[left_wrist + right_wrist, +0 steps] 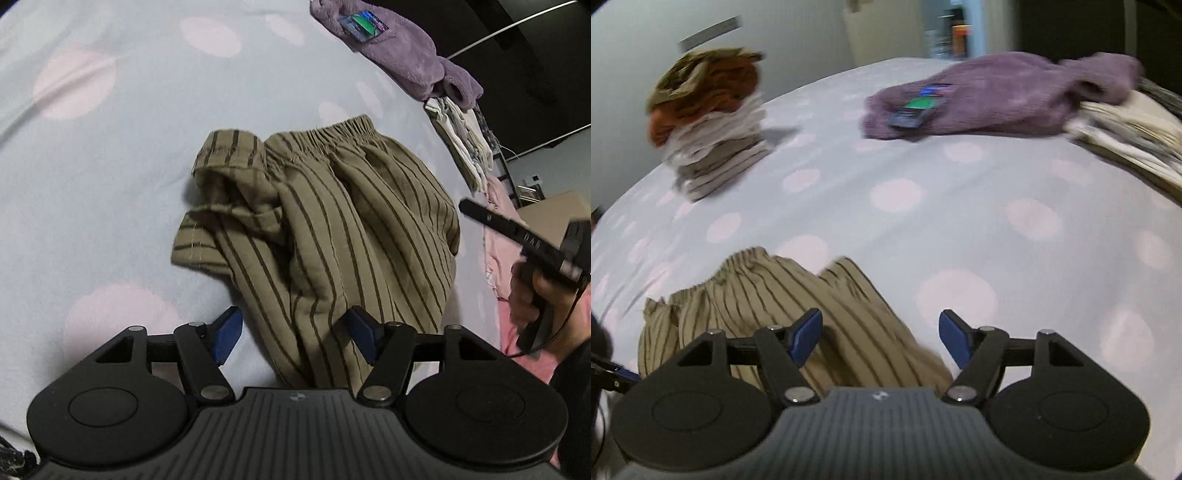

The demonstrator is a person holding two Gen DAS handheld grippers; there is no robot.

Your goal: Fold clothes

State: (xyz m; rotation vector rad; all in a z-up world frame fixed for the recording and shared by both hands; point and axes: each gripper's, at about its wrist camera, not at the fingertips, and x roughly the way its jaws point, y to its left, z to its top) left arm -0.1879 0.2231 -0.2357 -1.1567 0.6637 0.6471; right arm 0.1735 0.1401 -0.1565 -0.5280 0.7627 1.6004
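The bed (110,184), under a pale sheet with pink dots, carries everything here. On it lie the striped shorts (332,229), loosely bunched and not yet a tidy fold, with the elastic waistband (332,134) at the end farthest from the left hand-held gripper (295,334). The long axis of the shorts runs straight away from that gripper, from the hem beneath its fingers up to the waistband, with a rumpled leg (225,192) flopped out to its left.

The left hand-held gripper stands wide, its blue pads either side of the near hem; the cloth lies between them, but the pads do not seem to press on it, so nothing is held. The right hand-held gripper (881,341) is also wide and empty. From it, the shorts (783,306) lie low and to its left, their edge passing under its left finger, while bare sheet lies ahead and to its right.

The left one looks the nearer and better lined up: the hem is already in its span, so the next move probably turns on it closing there, while the right must come back across to the waistband side or far hem.

Farther ahead of the right gripper are a folded stack (713,147), and a purple garment (997,96).
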